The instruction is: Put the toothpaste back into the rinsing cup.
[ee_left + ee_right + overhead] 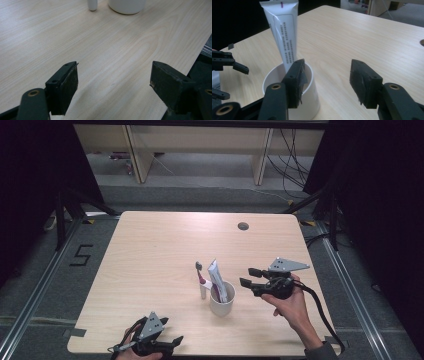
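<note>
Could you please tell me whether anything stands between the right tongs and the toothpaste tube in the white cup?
Nothing visible does. The open right tongs hover just right of the round white cup, and the white toothpaste tube stands inside it, exposed above the rim. The white-handled toothbrush stands on the cup's far side.

We see a white round ceramic cup [222,306] upright near the table's front edge, a white printed toothpaste tube [218,279] standing tilted inside.
</note>
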A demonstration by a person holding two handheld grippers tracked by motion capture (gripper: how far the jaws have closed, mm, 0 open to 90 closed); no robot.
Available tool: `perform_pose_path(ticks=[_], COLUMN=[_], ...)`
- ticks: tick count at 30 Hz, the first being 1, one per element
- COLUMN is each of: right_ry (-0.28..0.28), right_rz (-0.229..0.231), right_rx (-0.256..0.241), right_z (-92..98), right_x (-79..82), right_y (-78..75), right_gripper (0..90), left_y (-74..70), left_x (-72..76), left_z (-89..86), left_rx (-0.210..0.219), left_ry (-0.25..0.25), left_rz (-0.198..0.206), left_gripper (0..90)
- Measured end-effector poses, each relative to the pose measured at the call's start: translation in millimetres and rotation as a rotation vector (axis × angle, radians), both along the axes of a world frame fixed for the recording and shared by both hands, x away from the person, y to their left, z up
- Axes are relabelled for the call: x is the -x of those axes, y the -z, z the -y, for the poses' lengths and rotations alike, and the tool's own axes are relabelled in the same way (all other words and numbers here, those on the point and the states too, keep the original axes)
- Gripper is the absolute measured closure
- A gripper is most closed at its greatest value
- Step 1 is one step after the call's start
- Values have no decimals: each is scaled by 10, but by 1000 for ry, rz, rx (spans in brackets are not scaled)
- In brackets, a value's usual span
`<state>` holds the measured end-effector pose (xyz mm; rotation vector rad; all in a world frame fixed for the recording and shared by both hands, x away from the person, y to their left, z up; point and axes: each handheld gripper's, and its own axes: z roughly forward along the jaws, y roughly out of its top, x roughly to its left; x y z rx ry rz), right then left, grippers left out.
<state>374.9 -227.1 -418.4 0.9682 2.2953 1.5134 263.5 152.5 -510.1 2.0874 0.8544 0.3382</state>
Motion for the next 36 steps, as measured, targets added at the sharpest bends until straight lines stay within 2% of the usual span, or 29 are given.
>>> perform_pose_path(ticks=[1, 2, 3, 4, 5, 6, 7, 11, 12, 13, 14, 16, 18, 22, 23, 24, 26, 28, 29, 30, 32, 33, 34, 35, 36], right_ry=[10, 12, 5, 23, 23, 46, 64, 65, 76, 68, 74, 67, 78, 81, 81, 81, 94, 79, 81, 87, 92, 98, 104, 110, 113], right_rz=[4, 30, 7, 0, 14, -7, 29, 42, 9, 34, 14, 22, 23, -3, 20, 20, 4, -2, -14, -25, -40, -51, -39, -34, -53], right_rx=[28, 40, 42, 44, 46, 47, 100, 125, 106, 114, 102, 107, 116, 126, 138, 138, 121, 132, 118, 112, 119, 117, 113, 121, 124], right_z=[39, 52, 67, 85, 108, 113, 150, 179, 179, 198, 202, 209, 210, 243, 269, 269, 277, 309, 318, 323, 356, 373, 396, 415, 436], right_x=[6, -5, 4, 23, 13, 39, 44, 54, 79, 59, 73, 67, 85, 105, 100, 100, 126, 127, 136, 148, 164, 174, 173, 177, 189], right_y=[-19, -16, -24, -32, -33, -37, -33, -26, -21, -14, -3, 4, 16, 31, 42, 42, 62, 84, 101, 110, 130, 142, 168, 180, 193], right_gripper=[446, 440, 436, 427, 417, 411, 396, 382, 373, 365, 358, 355, 347, 327, 322, 322, 319, 310, 305, 301, 286, 283, 278, 269, 261], left_y=[4, 4, 1, 0, 0, -1, 0, 1, 0, -1, -1, 1, -3, 1, 1, 1, 2, -4, -3, 6, 2, 0, -6, -4, -6], left_x=[1, 1, 1, 0, 0, 0, 0, 0, 0, 0, 0, 3, 1, 0, 1, 1, -3, -11, -11, -6, -8, -8, -13, -11, -11], left_z=[2, 2, -1, -1, -1, -1, -1, -1, -1, -2, -3, 3, -8, -7, -10, -10, -11, -28, -27, -7, -7, -8, -23, -23, -30], left_rx=[3, 3, 1, 1, 1, 1, 1, 1, 1, 1, 0, 9, -1, 4, 2, 2, 5, -13, -11, 18, 17, 16, -9, -7, -17], left_ry=[-3, -4, -2, -2, -2, -3, -3, -3, -3, -3, -2, -11, -4, -4, -6, -6, -15, -13, -15, -26, -26, -26, -20, -20, -16], left_rz=[2, 2, -1, 0, 0, 0, 1, 0, 0, 1, 1, 2, 1, 5, 7, 7, 9, 5, 4, 2, 3, 4, 7, 6, 6], left_gripper=[221, 221, 221, 221, 221, 221, 221, 221, 221, 221, 221, 221, 221, 221, 221, 221, 221, 221, 221, 221, 221, 221, 221, 221, 221])
